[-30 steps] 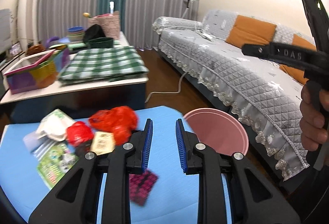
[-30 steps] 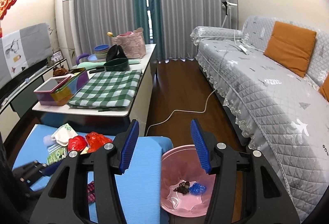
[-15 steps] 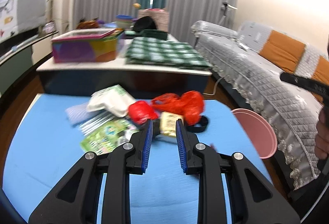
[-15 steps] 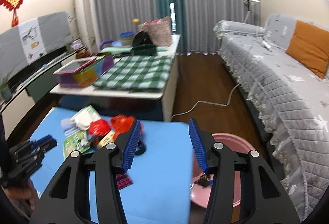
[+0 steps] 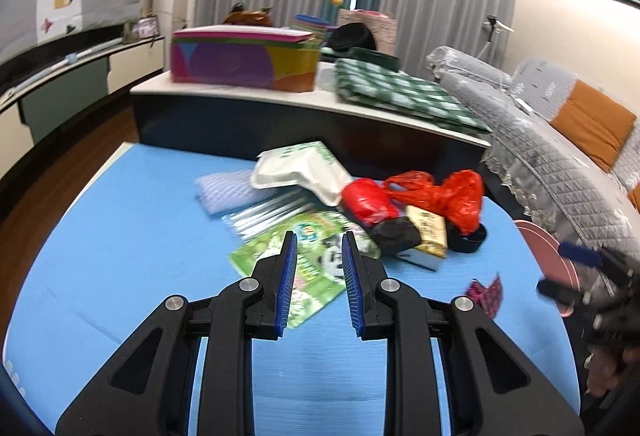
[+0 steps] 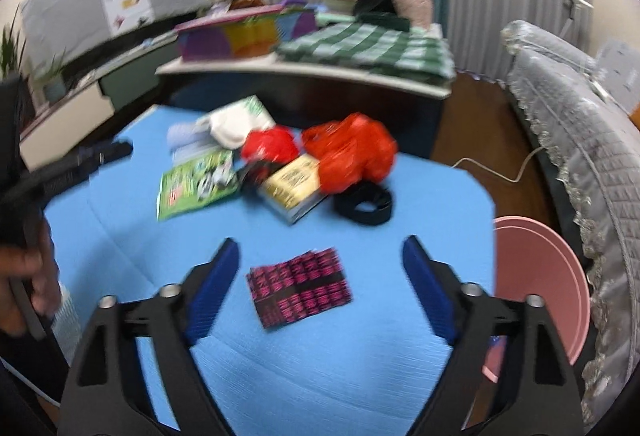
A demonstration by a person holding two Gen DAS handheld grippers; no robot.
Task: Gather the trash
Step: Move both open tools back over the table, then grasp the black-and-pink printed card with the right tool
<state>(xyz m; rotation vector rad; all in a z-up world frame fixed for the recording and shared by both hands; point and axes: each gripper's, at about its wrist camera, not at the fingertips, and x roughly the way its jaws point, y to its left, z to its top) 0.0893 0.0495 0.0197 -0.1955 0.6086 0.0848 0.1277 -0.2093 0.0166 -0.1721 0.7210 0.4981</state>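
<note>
Trash is lying scattered on the blue tabletop (image 6: 132, 236), and the piece your coming move is turning on is the pink-and-black wrapper (image 6: 299, 288): it is sitting flat and alone, just ahead of your right hand-held gripper (image 6: 320, 256) and squarely between its widely spread, empty jaws. Its long axis is running roughly left to right across that gap, tilting up a little toward the right, so you are probably needing a turn of the wrist to pinch across its shorter side. Your left hand-held gripper (image 5: 318, 250) is hanging with its jaws apart only narrowly, gripping nothing, over the green panda packet (image 5: 308, 268), and from there the wrapper (image 5: 485, 295) is lying well off to its right. So your right hand is the nearer one. Beyond the wrapper the red bag (image 6: 348, 152) and the rest of the pile are waiting, while the pink bin (image 6: 536, 288) is standing just past the tabletop's right edge, on your right hand's side
</note>
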